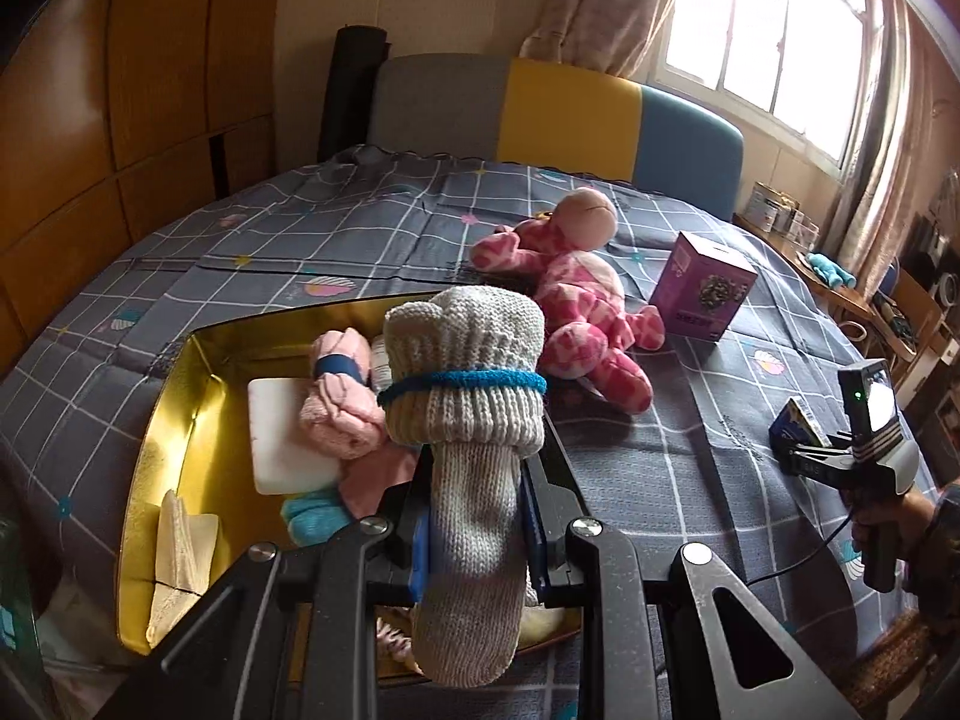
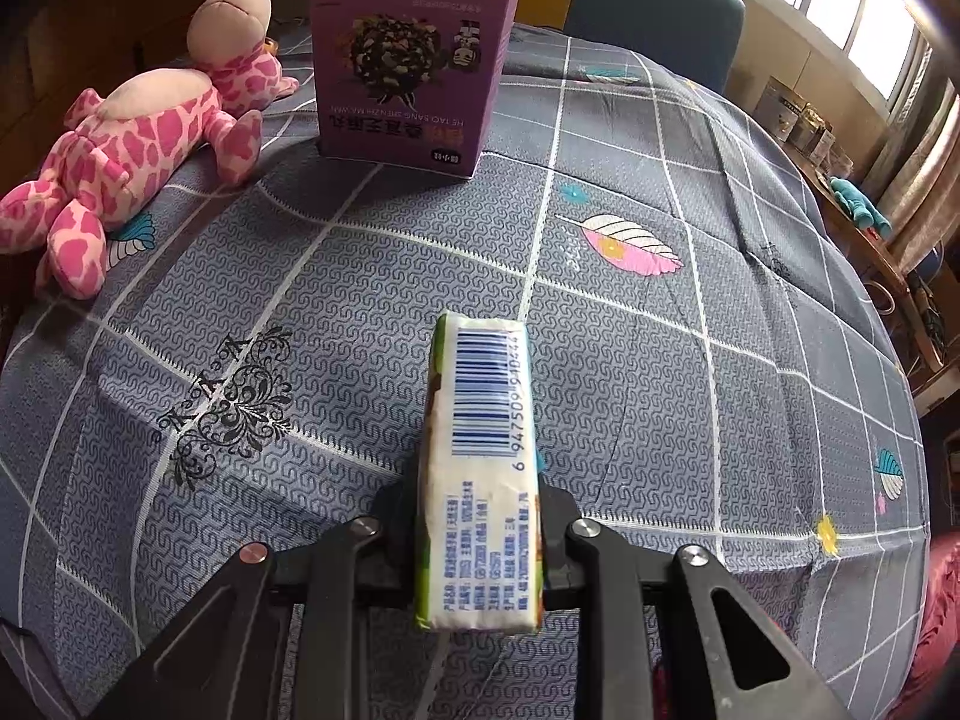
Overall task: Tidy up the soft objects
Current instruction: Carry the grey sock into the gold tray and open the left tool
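1. Counts: 1 grey sock roll (image 1: 474, 420) w/ blue band (image 1: 462, 383); 1 pink sock roll (image 1: 342, 402); 1 white foam block (image 1: 288, 438); 1 blue soft bit (image 1: 315, 519); 1 pink plush toy (image 1: 576, 306); 1 purple carton (image 1: 702, 285); 1 tissue pack (image 2: 480, 468).
2. L gripper (image 1: 477, 516): jaws narrow, clamped on the grey sock roll's lower part, held above the near-right part of the gold tray (image 1: 180, 420).
3. R gripper (image 2: 480, 540): jaws narrow, pinching the tissue pack, barcode side up, above the bed cover (image 2: 660, 420).
4. Tray sits at the bed's near-left edge; pink roll, foam block, blue bit lie inside.
5. Plush lies mid-bed just beyond the tray's far-right corner; carton upright just beside it, print upside down.
6. Room: grey checked cover, grey/yellow/blue headboard (image 1: 564, 114), window (image 1: 774, 30) w/ curtains, wood panels (image 1: 120, 120).
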A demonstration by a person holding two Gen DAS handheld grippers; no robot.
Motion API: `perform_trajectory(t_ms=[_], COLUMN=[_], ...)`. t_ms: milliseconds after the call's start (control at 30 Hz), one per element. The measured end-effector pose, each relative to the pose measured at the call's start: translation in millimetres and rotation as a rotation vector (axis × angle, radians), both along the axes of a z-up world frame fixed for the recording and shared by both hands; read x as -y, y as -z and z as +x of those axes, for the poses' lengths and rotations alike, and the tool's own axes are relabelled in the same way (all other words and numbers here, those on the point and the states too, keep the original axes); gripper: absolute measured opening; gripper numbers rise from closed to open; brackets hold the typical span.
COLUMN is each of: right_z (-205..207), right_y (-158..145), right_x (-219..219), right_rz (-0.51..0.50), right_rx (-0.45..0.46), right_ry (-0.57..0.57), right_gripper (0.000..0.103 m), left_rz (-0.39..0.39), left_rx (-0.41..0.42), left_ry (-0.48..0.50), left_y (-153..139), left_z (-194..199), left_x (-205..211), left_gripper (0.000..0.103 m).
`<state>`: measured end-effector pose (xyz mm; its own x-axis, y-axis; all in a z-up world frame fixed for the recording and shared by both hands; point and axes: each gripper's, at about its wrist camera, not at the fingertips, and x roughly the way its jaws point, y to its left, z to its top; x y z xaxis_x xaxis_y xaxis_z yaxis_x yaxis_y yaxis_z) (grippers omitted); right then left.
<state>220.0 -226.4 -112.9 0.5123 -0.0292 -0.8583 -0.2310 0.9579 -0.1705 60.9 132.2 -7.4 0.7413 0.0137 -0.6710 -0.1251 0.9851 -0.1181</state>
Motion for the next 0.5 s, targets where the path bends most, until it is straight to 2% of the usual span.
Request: perform_trajectory(t_ms=[500], right_z=[-0.4], right_y=[0.4], right_x=[-2.0], right_rz=[-0.022], right_rx=[0.006], right_ry=[-0.019], right_gripper=[0.026], left_rz=[0.015], left_rx=[-0.034], left_ry=[-0.094], left_y=[12.4], left_z=[-7.4], left_x=[-34.4], left_gripper=[0.025])
